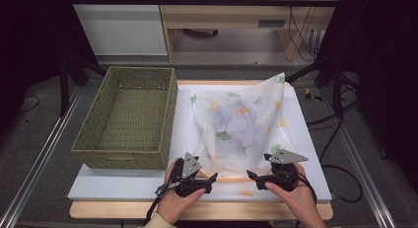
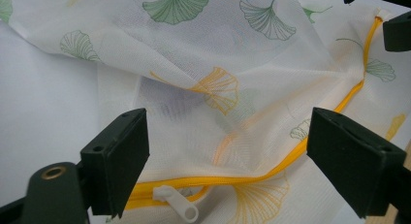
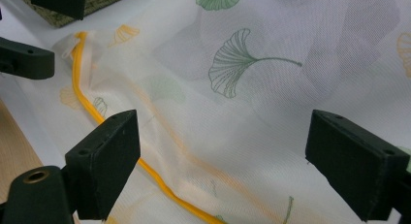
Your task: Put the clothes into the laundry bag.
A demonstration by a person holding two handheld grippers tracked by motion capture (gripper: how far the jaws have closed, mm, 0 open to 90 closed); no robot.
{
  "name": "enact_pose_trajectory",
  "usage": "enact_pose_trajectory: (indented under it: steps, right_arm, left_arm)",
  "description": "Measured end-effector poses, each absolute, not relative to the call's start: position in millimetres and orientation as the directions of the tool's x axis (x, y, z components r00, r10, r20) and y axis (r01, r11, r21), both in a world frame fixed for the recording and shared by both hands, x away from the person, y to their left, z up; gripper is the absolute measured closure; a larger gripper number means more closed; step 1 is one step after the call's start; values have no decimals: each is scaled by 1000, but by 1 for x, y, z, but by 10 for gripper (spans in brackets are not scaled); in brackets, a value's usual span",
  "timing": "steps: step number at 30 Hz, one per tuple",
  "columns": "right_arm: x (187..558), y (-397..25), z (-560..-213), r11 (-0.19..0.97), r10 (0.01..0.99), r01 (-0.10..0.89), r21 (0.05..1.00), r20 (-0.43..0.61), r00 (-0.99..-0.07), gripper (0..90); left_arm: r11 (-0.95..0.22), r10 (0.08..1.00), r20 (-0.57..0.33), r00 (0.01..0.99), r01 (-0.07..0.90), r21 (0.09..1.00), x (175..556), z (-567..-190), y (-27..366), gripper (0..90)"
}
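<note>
Beyond the table (image 1: 123,186), a wooden desk (image 1: 231,16) stands beside a white cabinet (image 1: 118,28) on grey floor (image 1: 44,114), cables (image 1: 303,38) hanging at the desk's right.

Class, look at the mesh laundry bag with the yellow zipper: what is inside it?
Through the mesh laundry bag, a pale, greyish folded shape shows faintly. The printed fabric blurs it, so what it is cannot be told.

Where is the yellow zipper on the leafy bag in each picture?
High view: the yellow zipper runs along the mesh bag's near edge, between the grippers.
Left gripper view: zipper curves from bottom left to top right.
Right gripper view: zipper runs down the left side.
Shared landmark: the green ginkgo leaf prints.
</note>
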State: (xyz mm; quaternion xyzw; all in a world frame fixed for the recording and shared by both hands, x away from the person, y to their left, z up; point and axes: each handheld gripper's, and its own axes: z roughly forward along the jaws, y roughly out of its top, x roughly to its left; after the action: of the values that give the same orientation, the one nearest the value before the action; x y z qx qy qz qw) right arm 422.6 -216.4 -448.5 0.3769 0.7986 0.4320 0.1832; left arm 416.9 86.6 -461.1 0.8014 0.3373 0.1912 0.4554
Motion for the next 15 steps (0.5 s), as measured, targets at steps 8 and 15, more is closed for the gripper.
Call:
enact_pose_trajectory:
  steps: [8, 15]
  right_arm:
    - [423, -216, -450, 350, 758, 434, 830, 21, -652, 119]
    - [422, -215, -447, 344, 782, 422, 839, -7, -624, 135]
  left_arm:
    - [-351, 707, -10, 707, 364, 863, 417, -460, 90, 84]
    - [-333, 704, -10, 710, 343, 879, 408, -456, 97, 81]
